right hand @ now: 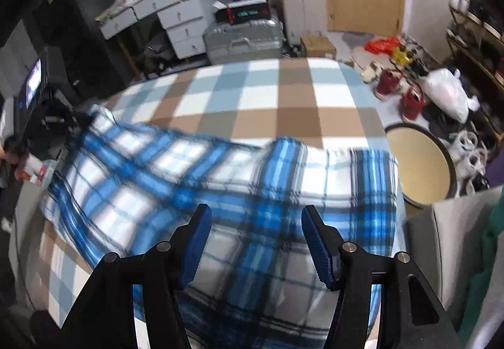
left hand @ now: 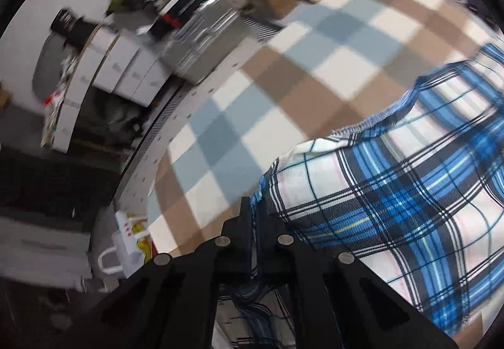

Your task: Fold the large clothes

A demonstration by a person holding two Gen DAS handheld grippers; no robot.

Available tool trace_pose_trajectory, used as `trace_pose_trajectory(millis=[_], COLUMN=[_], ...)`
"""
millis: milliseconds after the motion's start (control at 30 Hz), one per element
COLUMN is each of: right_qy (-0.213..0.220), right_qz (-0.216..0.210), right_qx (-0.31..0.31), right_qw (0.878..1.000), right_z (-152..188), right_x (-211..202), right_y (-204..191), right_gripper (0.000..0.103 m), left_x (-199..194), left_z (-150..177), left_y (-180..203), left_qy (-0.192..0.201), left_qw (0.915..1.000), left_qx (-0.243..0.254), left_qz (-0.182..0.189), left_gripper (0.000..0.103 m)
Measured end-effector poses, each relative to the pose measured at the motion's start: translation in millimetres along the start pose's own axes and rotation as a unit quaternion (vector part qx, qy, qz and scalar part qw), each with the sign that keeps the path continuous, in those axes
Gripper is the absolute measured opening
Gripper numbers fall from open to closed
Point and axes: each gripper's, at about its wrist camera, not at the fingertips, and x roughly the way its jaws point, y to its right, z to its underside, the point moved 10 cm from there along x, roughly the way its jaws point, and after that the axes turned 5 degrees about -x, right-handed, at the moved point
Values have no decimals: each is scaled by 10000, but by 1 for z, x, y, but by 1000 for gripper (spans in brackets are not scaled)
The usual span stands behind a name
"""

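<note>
- Two tongs w/ one garment: a blue/white plaid shirt (right hand: 220, 191) spread across the checked blanket (right hand: 252, 91) covering the worktop.
- Left tongs (left hand: 256, 223): jaws fully closed, pinching the plaid shirt's edge; cloth bunches between the fingers, hem runs off to the right.
- Right tongs (right hand: 256, 242): jaws apart, approx. half spread, nothing gripped; blue pads (right hand: 198, 242) hover over the shirt.
- Suitcase (right hand: 242, 37) + white drawers (right hand: 182, 21) beyond the blanket's far edge.
</note>
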Motion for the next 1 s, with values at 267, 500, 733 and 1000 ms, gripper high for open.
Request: trace_pose_trajectory(millis=[267, 500, 733, 1000], right_qy=[-147, 262, 773, 226], right_qz=[635, 255, -150, -771], right_qx=[359, 991, 923, 1279], right_qw=[9972, 9944, 9926, 9885], right_z=[5, 5, 31, 77], right_x=[17, -5, -56, -28], right_y=[49, 67, 44, 32], right_gripper=[59, 59, 71, 71], left_x=[53, -16, -41, 0], left_z=[36, 37, 139, 207], left_y=[14, -38, -64, -10], left_qy=[-418, 29, -156, -964], left_qw=[9990, 9881, 9661, 9372], left_qx=[111, -1090, -1932, -2383], left_qz=[131, 1089, 1706, 2358], left_gripper=[2, 85, 85, 85])
